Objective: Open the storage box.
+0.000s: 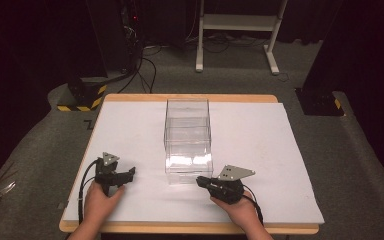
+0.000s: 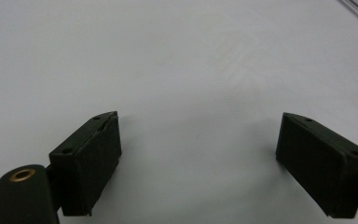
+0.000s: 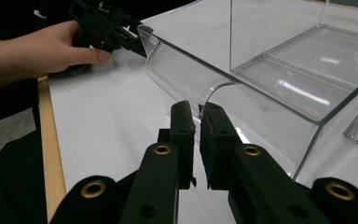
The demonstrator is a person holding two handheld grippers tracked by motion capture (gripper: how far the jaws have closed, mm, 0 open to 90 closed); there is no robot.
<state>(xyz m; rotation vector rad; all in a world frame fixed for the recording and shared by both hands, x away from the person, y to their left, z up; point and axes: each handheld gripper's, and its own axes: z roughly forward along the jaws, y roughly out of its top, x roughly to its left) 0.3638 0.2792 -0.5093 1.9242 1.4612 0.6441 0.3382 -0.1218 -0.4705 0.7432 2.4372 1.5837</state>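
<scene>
- One clear plastic box (image 1: 188, 140) stands mid-table on the white sheet (image 1: 250, 150). It has a drawer (image 3: 242, 98) that sticks out toward the person, and the drawer's front lip has a rounded notch.
- The right gripper (image 1: 200, 181) lies just at the drawer's near corner. Its two jaws are pressed almost together with nothing between them, and their tips are right at the notch; I can't tell whether they touch the plastic.
- The left gripper (image 1: 131, 171) rests on the sheet, well to the left of the box. Its two jaws are spread wide over bare white, gripping nothing.
- Two hands hold the two grippers, the left hand (image 1: 100, 200) and the right hand (image 1: 240, 210), both at the near edge of the one wooden table (image 1: 190, 228).
- Beyond the table, a white frame (image 1: 237, 30) stands on the grey floor.
</scene>
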